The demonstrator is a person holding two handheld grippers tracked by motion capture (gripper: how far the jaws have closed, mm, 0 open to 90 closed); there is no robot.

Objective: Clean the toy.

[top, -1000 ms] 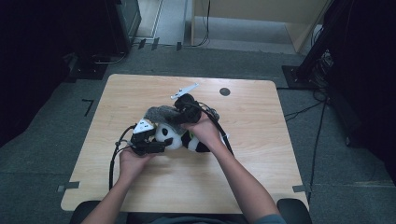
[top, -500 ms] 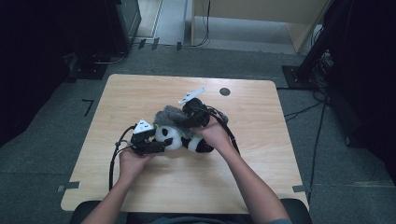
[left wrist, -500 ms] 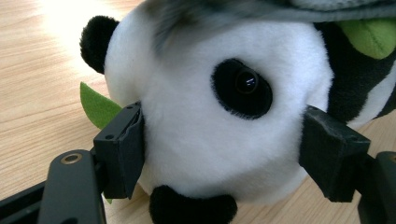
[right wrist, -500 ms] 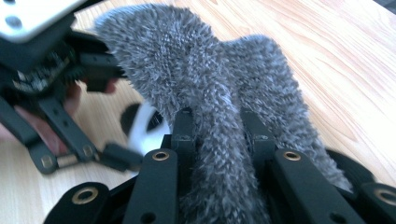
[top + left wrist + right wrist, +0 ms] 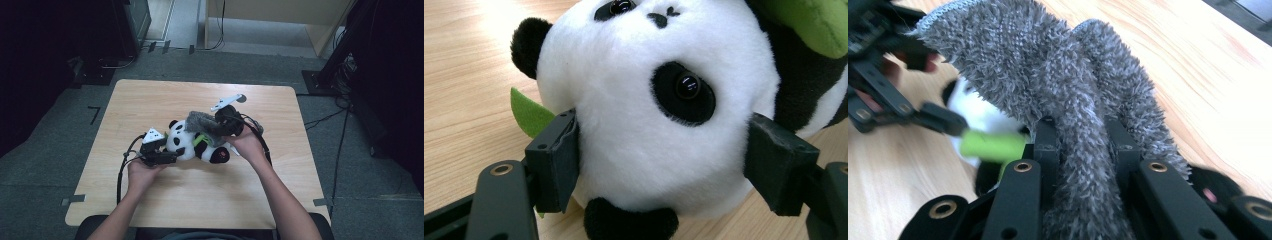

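Note:
A black-and-white panda plush (image 5: pixel 192 142) with green leaf parts lies on its side on the wooden table (image 5: pixel 200 200). My left gripper (image 5: pixel 170 156) is shut on its head; in the left gripper view both pads (image 5: pixel 556 160) press into the white fur of the panda's head (image 5: pixel 649 115). A grey fuzzy cloth (image 5: pixel 199 121) drapes over the panda's back. My right gripper (image 5: pixel 222 127) is shut on that cloth (image 5: pixel 1048 75); its jaws have just been closing with the cloth (image 5: pixel 1080 145) pinched between them. The left gripper (image 5: pixel 878 95) appears blurred at the far left of the right gripper view.
A small dark round mark (image 5: pixel 241 98) sits on the table behind the right gripper. Black cables trail from both grippers across the table. Dark cabinets and floor cables surround the table.
My right gripper has moved to the right with the grey cloth, dragging it across the panda. The left gripper and the panda's head stay put.

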